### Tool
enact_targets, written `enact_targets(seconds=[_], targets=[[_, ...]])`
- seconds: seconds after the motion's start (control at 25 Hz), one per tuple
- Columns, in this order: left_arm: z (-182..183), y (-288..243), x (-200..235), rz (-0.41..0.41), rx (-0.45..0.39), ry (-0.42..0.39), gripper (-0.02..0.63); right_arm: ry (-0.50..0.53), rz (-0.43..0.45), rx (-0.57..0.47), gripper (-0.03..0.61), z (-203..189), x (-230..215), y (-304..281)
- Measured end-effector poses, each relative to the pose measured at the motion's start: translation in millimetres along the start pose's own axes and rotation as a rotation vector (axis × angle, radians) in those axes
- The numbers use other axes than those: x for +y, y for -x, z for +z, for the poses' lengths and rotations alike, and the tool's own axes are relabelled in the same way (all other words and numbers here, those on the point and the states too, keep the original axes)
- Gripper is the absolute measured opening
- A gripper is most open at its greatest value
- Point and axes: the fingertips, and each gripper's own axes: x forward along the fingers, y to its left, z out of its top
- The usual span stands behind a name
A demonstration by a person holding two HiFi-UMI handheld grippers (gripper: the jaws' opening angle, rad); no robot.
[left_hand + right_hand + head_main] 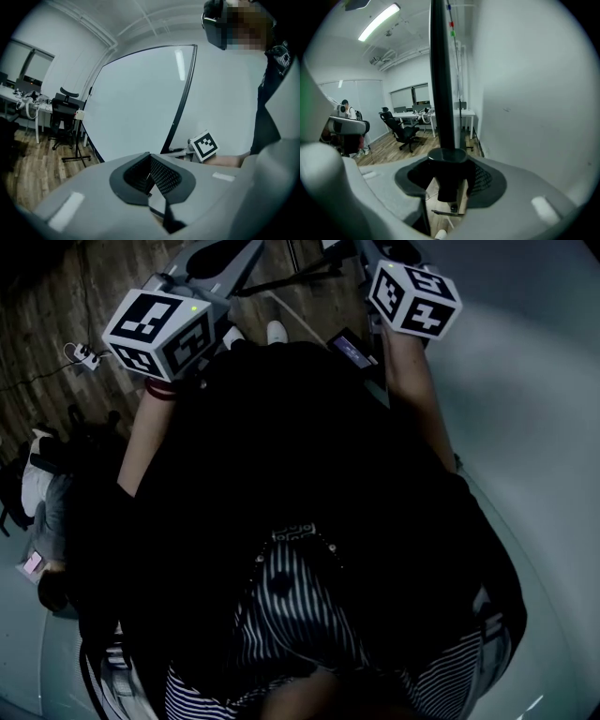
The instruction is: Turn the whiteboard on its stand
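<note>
The whiteboard (140, 103) fills the left gripper view as a big pale panel, tilted, with a black frame edge (183, 93) on its right. My right gripper (449, 180) is shut on that black frame edge (442, 84), which runs straight up between its jaws. Its marker cube (205, 145) shows at the foot of the edge. My left gripper (150, 180) is shut with nothing between its pads, held back from the board's face. Both marker cubes, left (169, 329) and right (412, 298), sit at the top of the head view.
A pale wall (529, 117) stands close on the right of the frame edge. Black stand legs (300, 273) rest on the wood floor (56, 343). Office chairs (65, 108) and desks (417, 115) stand behind, where a person (345, 110) sits. My dark clothing (300, 474) fills the head view.
</note>
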Motion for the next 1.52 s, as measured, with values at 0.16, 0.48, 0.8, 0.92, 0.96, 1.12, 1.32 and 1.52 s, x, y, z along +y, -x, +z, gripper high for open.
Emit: enact_targets(seconds=[0.16,0.48,0.8,0.92,0.96,1.12,1.32,1.52], targets=[[-7,19,2,0.001,-0.017,-0.017,-0.005,0.017,0.011,-0.01,0.192,1,25,-4],[1,9,0,0.006,-0.017,-0.007,-0.005,0.02,0.018,0.003,0.189,8,12,-13],[-7,14,8,0.043,-0.002,0.017,-0.005,0.031,0.026,-0.024,0.187,30,6,-43],[-13,15,7,0.042,0.012,0.022,-0.005,0.029,0.031,-0.026,0.186,28,7,-45],[-14,14,7,0.039,0.019,0.022,-0.005,0.029,0.033,-0.026,0.186,28,7,-46],[-19,14,6,0.033,0.039,0.017,-0.005,0.015,0.018,-0.02,0.187,25,1,-44],[-17,16,6,0.028,0.035,0.005,-0.005,-0.004,-0.018,-0.015,0.187,21,-25,-38],[-18,11,-2,0.008,0.042,0.001,-0.005,-0.002,-0.031,-0.009,0.187,19,-50,-30]])
